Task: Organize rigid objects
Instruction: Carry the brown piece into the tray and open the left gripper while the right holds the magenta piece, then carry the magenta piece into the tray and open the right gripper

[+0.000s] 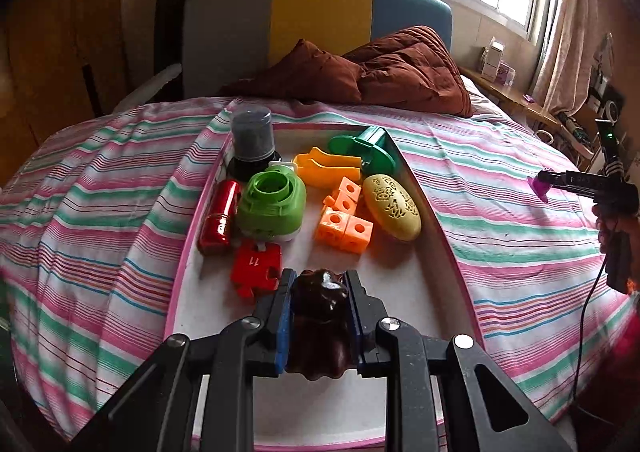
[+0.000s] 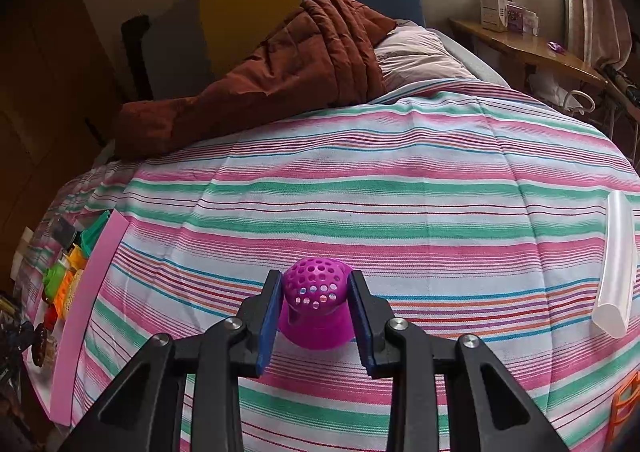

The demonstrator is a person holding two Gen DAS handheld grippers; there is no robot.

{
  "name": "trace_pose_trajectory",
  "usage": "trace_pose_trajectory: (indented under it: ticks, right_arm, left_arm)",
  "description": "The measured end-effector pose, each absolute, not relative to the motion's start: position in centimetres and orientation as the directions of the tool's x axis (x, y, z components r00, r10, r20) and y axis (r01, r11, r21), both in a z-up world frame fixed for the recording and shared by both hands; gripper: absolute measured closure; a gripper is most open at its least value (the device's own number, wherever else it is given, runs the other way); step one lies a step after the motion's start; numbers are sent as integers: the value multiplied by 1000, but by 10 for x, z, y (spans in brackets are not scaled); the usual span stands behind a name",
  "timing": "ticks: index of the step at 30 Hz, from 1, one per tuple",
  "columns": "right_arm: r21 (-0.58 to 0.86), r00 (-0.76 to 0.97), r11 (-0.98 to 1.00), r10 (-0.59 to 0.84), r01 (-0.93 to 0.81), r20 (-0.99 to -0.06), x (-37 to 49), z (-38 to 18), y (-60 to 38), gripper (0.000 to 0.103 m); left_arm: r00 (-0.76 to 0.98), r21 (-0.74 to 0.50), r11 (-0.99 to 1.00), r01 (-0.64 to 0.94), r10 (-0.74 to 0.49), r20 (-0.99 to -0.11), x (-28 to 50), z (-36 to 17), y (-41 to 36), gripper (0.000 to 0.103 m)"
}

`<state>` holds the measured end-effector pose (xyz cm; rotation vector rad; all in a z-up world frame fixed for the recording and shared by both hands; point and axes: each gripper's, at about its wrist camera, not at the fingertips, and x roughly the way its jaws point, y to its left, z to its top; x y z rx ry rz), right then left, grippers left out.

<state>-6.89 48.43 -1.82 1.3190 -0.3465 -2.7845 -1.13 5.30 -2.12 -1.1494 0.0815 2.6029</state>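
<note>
My left gripper [image 1: 319,282] is shut on a glossy dark brown figurine [image 1: 320,316], held over the near part of a white tray with a pink rim [image 1: 430,208]. In the tray lie a red cylinder [image 1: 220,218], a green round housing [image 1: 272,206], orange cubes [image 1: 344,218], a red puzzle piece [image 1: 256,266], a yellow perforated oval [image 1: 394,206], an orange clip [image 1: 328,170], a green flanged part [image 1: 368,150] and a grey lidded jar [image 1: 252,144]. My right gripper [image 2: 316,284] is shut on a purple perforated dome piece [image 2: 316,300], above the striped bedsheet [image 2: 360,192] right of the tray.
A clear plastic tube [image 2: 616,264] lies on the sheet at the right, with an orange frame [image 2: 624,408] at the bottom right corner. A brown quilt [image 1: 380,72] is bunched near the headboard. A wooden shelf [image 2: 528,48] with boxes stands beyond the bed.
</note>
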Motion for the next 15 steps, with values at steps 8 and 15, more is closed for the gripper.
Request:
trace_pose_trajectory:
  ticks: [8,15]
  right_arm:
    - [196,-661,-980,-141,-10,-737,-67,-14,475,71]
    - [189,-678,-980,-175,53,-714,-63,0,457,71]
  left_arm:
    - [-699,-24,-961,-275,217,-682,2,-9,41,38]
    - [-755,-68,-971,-230,222,-617,15,10,28,8]
